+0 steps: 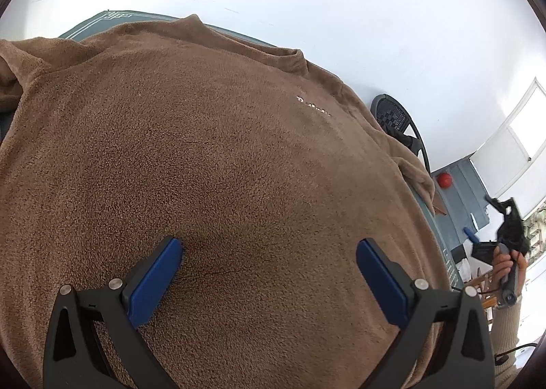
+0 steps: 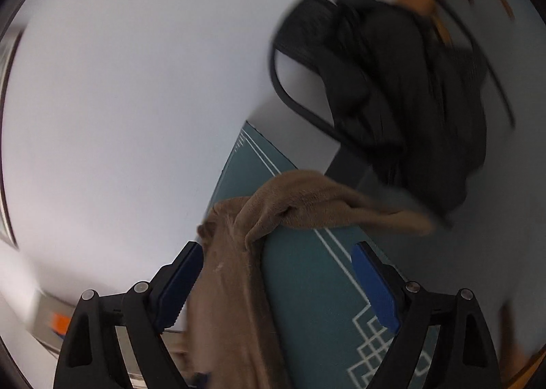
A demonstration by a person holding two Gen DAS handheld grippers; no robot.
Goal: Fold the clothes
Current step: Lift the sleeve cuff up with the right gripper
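Observation:
A brown fleece sweater (image 1: 211, 150) lies spread flat over a teal table mat (image 1: 92, 22), collar toward the far side, small pale lettering on its chest. My left gripper (image 1: 268, 257) hovers just over the sweater's body, open, with nothing between its blue pads (image 1: 155, 281). Off the table's right edge, a hand holds the right gripper (image 1: 508, 221). In the right wrist view, a brown sleeve (image 2: 273, 208) hangs over the edge of the teal mat (image 2: 307, 269). My right gripper (image 2: 276, 273) is open above it, the sleeve passing by the left pad (image 2: 179, 290) without being clamped.
A black mesh chair (image 2: 392, 88) with dark clothing draped on it stands beyond the table corner. A red ball (image 1: 444, 179) sits on a grey shelf at the right. White wall fills the background. The right wrist view is motion-blurred.

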